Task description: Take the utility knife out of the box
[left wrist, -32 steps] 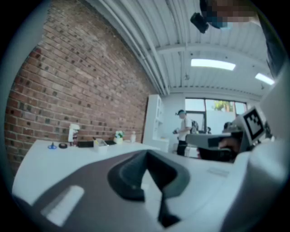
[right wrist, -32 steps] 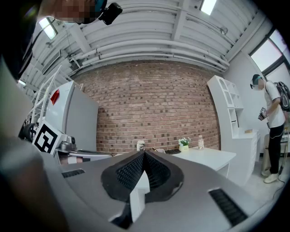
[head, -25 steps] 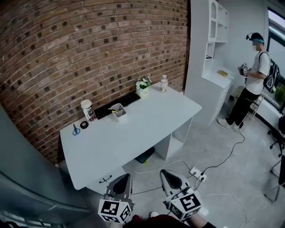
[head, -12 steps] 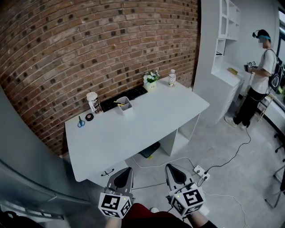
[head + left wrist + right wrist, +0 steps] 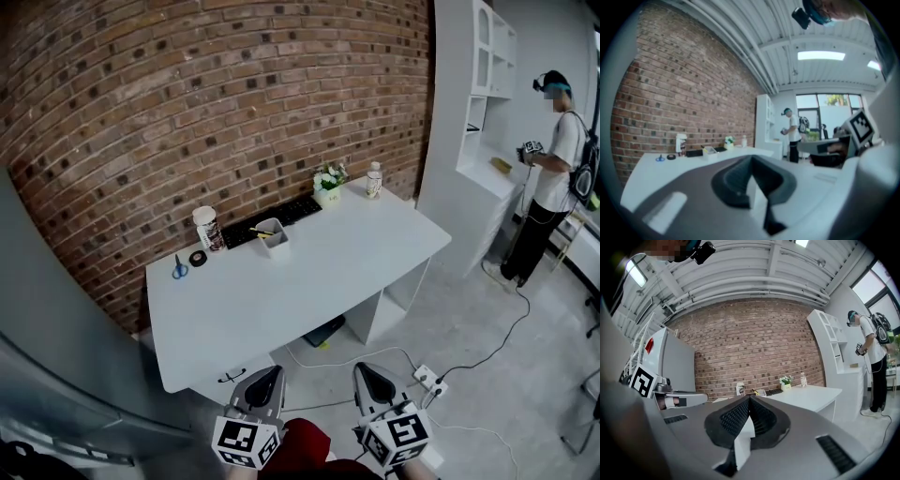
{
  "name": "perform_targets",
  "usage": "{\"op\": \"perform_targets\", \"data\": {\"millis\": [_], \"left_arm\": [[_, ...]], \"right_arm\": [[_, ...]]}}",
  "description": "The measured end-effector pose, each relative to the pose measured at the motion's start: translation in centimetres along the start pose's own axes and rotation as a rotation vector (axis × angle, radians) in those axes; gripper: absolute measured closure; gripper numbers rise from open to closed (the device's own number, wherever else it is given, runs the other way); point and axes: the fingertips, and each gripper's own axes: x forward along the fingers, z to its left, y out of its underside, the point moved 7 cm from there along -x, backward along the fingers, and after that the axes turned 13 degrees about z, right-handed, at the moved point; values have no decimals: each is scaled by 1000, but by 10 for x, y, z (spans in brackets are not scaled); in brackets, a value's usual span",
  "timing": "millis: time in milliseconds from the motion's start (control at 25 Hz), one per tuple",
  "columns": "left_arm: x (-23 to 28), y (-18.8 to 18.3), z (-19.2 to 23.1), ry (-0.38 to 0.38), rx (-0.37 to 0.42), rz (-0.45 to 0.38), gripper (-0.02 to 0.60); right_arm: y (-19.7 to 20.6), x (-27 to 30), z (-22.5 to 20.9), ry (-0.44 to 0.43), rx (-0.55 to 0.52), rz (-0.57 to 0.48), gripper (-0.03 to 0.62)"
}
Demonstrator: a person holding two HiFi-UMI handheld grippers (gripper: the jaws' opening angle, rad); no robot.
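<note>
A small white box (image 5: 275, 241) stands on the white desk (image 5: 309, 272) near the brick wall. The yellow utility knife (image 5: 263, 232) pokes out of its top. Both my grippers hang low in the head view, well short of the desk's front edge. The left gripper (image 5: 265, 376) is shut and holds nothing, and so is the right gripper (image 5: 368, 372). In the left gripper view the shut jaws (image 5: 751, 161) point towards the desk, with the box (image 5: 711, 150) far off. The right gripper view shows shut jaws (image 5: 749, 401) and the box (image 5: 761, 392) in the distance.
On the desk lie blue scissors (image 5: 178, 270), a black tape roll (image 5: 198, 258), a white cup (image 5: 207, 228), a black keyboard (image 5: 281, 216), a flower pot (image 5: 329, 184) and a bottle (image 5: 375, 180). A person (image 5: 555, 178) stands at white shelving (image 5: 478, 112). A power strip (image 5: 429, 378) and cables lie on the floor.
The head view has swung, so the desk now sits further right and lower in the picture. Both grippers have sunk lower in the frame and stay shut.
</note>
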Motion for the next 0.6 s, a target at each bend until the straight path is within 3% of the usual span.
{"op": "perform_targets", "data": {"millis": [160, 320, 600], "left_arm": [[6, -3, 8, -10, 4, 1, 578], [16, -7, 17, -9, 3, 1, 578], [47, -10, 45, -1, -18, 14, 578]], "right_arm": [[-5, 7, 1, 0, -10, 37, 586], [0, 23, -8, -7, -33, -10, 586], [-13, 61, -13, -10, -37, 18, 586]]}}
